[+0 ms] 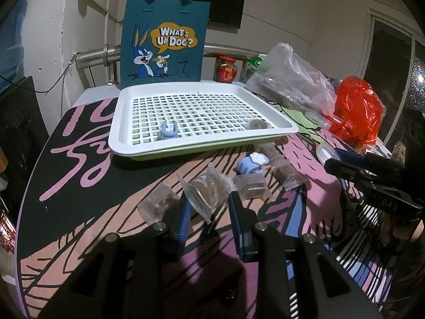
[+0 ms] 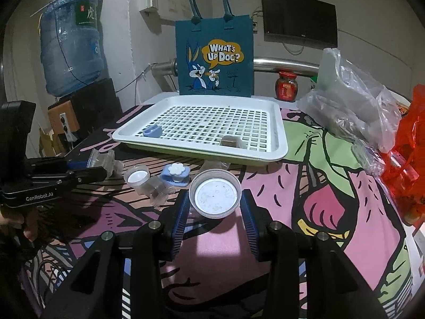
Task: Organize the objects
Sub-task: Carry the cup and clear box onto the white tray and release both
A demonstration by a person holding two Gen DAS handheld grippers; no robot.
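A white grid tray sits mid-table, holding a blue clip and a wrapped brown snack. My left gripper is open around a clear snack packet; whether its pads touch it I cannot tell. More packets and a blue flower clip lie nearby. My right gripper stands around a clear round cup, pads at its sides.
A blue Bugs Bunny bag stands behind the tray. Clear plastic bags, a red bag and a red jar crowd the right. A small cup lies left. A water bottle stands far left.
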